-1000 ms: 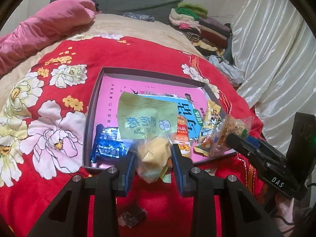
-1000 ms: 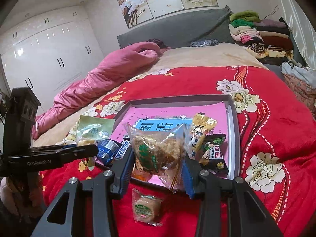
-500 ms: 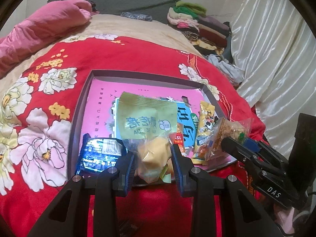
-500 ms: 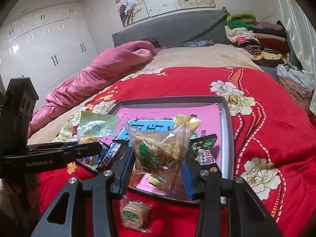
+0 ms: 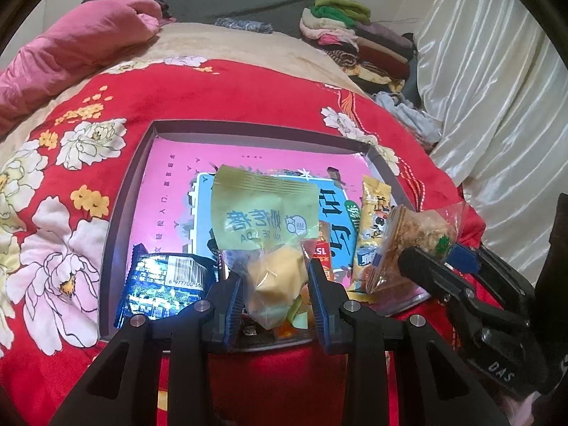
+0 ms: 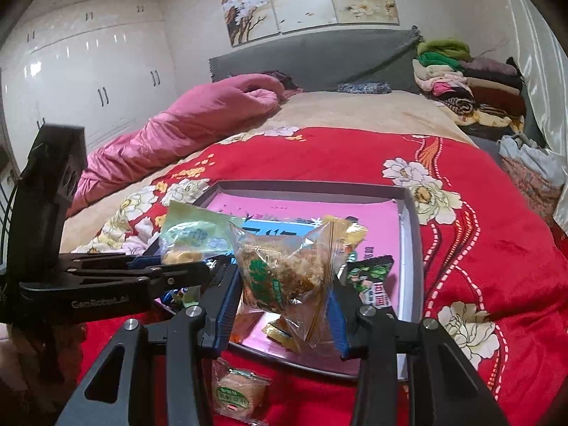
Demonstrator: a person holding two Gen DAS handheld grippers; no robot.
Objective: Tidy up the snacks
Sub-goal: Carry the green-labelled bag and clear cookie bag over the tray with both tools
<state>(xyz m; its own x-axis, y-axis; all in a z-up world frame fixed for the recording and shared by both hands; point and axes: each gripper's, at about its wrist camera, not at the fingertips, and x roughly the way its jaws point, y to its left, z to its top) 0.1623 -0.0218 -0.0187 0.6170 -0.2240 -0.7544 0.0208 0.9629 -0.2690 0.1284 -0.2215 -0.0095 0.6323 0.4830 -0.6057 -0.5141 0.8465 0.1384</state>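
Note:
A grey-rimmed tray (image 5: pixel 248 129) with a pink lining lies on the red flowered blanket; its rim also shows in the right wrist view (image 6: pixel 411 241). My left gripper (image 5: pixel 275 285) is shut on a green-topped packet of yellow snack (image 5: pixel 264 220) above the tray's near edge. My right gripper (image 6: pixel 284 296) is shut on a clear packet of brown flaky snack (image 6: pixel 284 269), also above the near edge. In the tray lie a blue packet (image 5: pixel 163 284), a yellow packet (image 5: pixel 372 213) and a green-black packet (image 6: pixel 371 277).
A small round cake in a clear wrapper (image 6: pixel 238 394) lies on the blanket in front of the tray. A pink quilt (image 6: pixel 184 127) lies at the back left. Folded clothes (image 6: pixel 465 81) are stacked at the back right, beside a white curtain (image 5: pixel 497 106).
Both grippers have moved forward over the tray's near edge, each still holding its packet. The tray and its snacks look closer and lower in both views.

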